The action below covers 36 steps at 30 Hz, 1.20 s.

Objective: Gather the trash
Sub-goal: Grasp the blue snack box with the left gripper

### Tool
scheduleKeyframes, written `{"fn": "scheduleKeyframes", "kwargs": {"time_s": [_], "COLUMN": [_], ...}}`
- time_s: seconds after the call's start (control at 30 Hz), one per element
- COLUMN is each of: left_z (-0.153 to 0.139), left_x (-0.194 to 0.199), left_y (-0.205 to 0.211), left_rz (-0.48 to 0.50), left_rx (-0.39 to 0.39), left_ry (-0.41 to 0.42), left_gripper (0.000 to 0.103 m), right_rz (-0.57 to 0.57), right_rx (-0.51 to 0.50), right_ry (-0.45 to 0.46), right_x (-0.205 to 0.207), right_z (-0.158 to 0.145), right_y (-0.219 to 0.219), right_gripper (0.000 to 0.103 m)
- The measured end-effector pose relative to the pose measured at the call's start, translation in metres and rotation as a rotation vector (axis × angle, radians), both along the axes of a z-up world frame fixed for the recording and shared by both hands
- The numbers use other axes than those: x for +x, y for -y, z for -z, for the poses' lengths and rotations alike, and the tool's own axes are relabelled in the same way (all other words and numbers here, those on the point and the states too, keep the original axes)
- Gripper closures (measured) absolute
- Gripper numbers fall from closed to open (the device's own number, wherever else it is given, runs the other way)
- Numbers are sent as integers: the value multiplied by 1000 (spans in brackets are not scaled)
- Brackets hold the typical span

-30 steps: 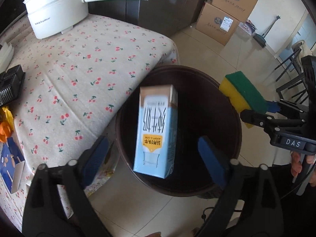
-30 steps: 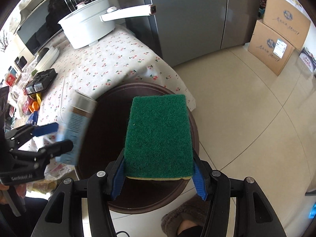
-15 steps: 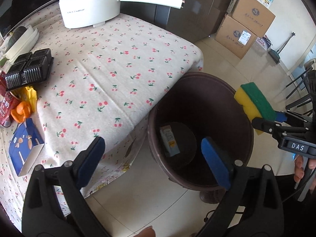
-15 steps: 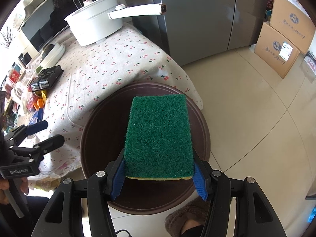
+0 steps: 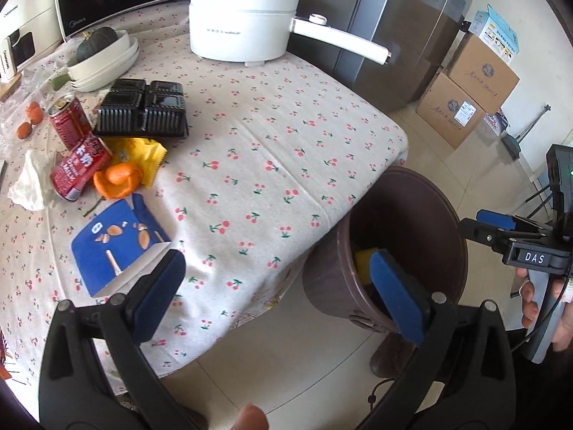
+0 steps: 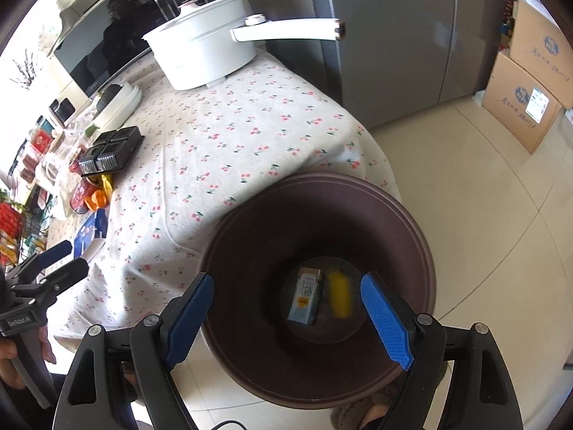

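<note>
A dark brown bin [image 6: 412, 222] stands on the floor at the table's corner; it also shows in the left wrist view [image 5: 429, 200]. In it lie a light blue milk carton [image 6: 305, 299] and a yellow sponge [image 6: 339, 295], blurred. My right gripper [image 6: 288, 317] is open and empty above the bin. My left gripper [image 5: 277, 292] is open and empty over the table edge, left of the bin. On the cherry tablecloth [image 5: 250, 150] lie a blue snack box [image 5: 114, 247], two red cans [image 5: 77, 165], orange peel [image 5: 116, 179], a yellow wrapper [image 5: 147, 154] and a black plastic tray [image 5: 143, 109].
A white electric pot [image 5: 247, 25] with a long handle stands at the table's back. White dishes with a dark squash [image 5: 104, 53] sit at the back left. A grey fridge [image 6: 394, 36] and cardboard boxes [image 5: 465, 96] stand beyond the table.
The carton dropped from my left gripper into the bin, then my right gripper opened and the sponge fell in. My left gripper swung left toward the table.
</note>
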State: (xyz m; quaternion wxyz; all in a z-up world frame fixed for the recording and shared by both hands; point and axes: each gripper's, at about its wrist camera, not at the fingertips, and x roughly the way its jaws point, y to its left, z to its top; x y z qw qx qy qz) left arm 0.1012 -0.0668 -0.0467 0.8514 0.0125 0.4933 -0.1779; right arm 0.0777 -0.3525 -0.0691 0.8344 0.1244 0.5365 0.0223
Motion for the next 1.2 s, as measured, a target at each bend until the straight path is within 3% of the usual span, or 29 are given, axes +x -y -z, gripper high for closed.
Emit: {"fn": "scheduleKeyframes", "kwargs": {"time_s": [0.23, 0.47, 0.57, 0.67, 0.83, 0.9, 1.03, 1.2], "left_z": [-5, -8, 1, 15, 43, 46, 54, 62], "left_x": [8, 16, 27, 39, 56, 61, 75, 87], "left_y": [-42, -89, -108, -123, -139, -131, -109, -91], "left_rz": [-80, -187, -195, -215, -313, -276, -97, 109], "left_rx": [-35, 5, 7, 82, 18, 21, 84, 212], "left_ry": [-17, -3, -42, -88, -255, -264, -257, -224], "left_gripper": [1, 1, 1, 1, 1, 1, 1, 1], "right_rz": [-58, -101, -120, -138, -151, -157, -156, -153], "right_rx": [-18, -29, -32, -35, -34, -35, -35, -38], "right_ry": [5, 4, 3, 0, -22, -26, -32, -49], "right_x": [13, 27, 34, 39, 46, 49, 51, 52], "right_z": [-7, -10, -11, -11, -6, -5, -4, 1], "right_y": [-33, -61, -72, -82, -92, -95, -97, -95], "right_gripper": [17, 17, 16, 16, 16, 16, 16, 16]}}
